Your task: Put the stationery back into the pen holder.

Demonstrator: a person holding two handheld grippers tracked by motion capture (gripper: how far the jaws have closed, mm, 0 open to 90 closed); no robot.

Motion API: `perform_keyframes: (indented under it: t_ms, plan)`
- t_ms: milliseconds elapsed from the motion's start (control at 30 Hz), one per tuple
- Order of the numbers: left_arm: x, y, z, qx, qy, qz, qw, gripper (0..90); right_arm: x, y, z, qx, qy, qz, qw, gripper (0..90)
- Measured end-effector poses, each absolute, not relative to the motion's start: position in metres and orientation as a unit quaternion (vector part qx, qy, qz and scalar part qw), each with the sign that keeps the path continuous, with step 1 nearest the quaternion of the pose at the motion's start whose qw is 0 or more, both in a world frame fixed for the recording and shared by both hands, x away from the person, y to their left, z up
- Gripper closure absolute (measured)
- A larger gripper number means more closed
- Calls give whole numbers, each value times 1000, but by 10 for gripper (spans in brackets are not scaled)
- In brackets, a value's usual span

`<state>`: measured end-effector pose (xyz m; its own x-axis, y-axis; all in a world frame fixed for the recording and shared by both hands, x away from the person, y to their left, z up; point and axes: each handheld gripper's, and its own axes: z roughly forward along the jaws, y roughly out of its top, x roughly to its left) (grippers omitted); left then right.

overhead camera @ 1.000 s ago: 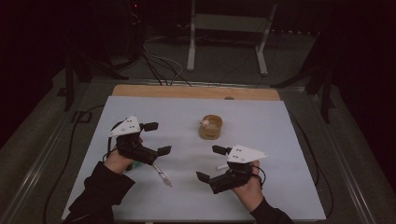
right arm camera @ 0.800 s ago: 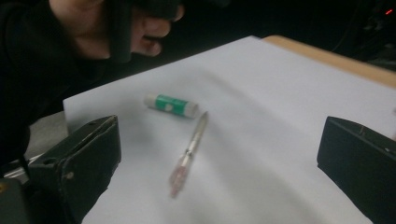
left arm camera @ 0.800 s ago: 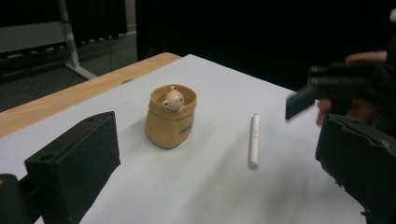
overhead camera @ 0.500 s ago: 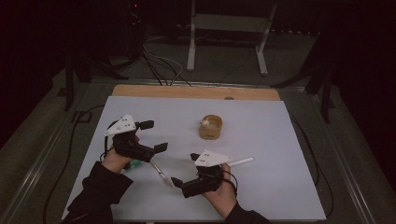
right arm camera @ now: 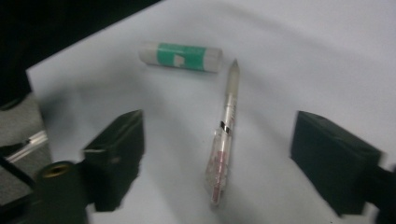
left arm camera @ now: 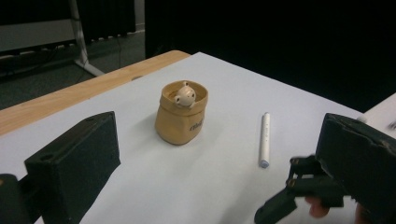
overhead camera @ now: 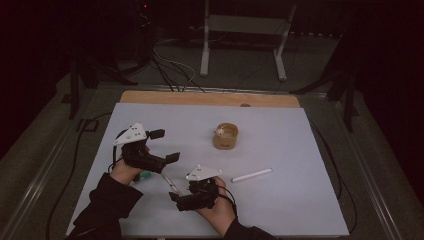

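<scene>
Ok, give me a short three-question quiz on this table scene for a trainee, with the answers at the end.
1. True or false: the right gripper has a clear pen lying between its open jaws, untouched.
2. What sits inside the tan pot? A) a small pale figure B) a spoon C) a green cap
3. Which thing lies on the sheet to the right of the right gripper in the high view?

Key:
1. True. The jaws have just been closing, but the pads stand clear of the pen.
2. A, the small pale figure.
3. The white pen.
</scene>
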<state>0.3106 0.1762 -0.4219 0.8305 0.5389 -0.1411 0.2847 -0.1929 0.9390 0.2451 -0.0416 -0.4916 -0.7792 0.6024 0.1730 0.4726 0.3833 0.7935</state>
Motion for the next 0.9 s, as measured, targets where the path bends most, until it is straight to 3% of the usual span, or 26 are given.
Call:
perform_keyframes:
  t_ms: [167, 533, 567, 900]
  plan:
    - [312, 178, -423, 763, 273, 112, 575, 4, 248, -29, -502, 330, 840, 424, 79, 296]
    - [314, 183, -425, 761, 282, 120, 572, 4, 255, -6, -514, 341, 858, 375, 89, 422]
    - [315, 184, -426, 759, 284, 121, 573, 4, 256, -3, -516, 343, 861, 366, 90, 467]
    - [315, 184, -426, 759, 286, 121, 572, 4, 260, 5, -521, 361, 864, 337, 97, 560]
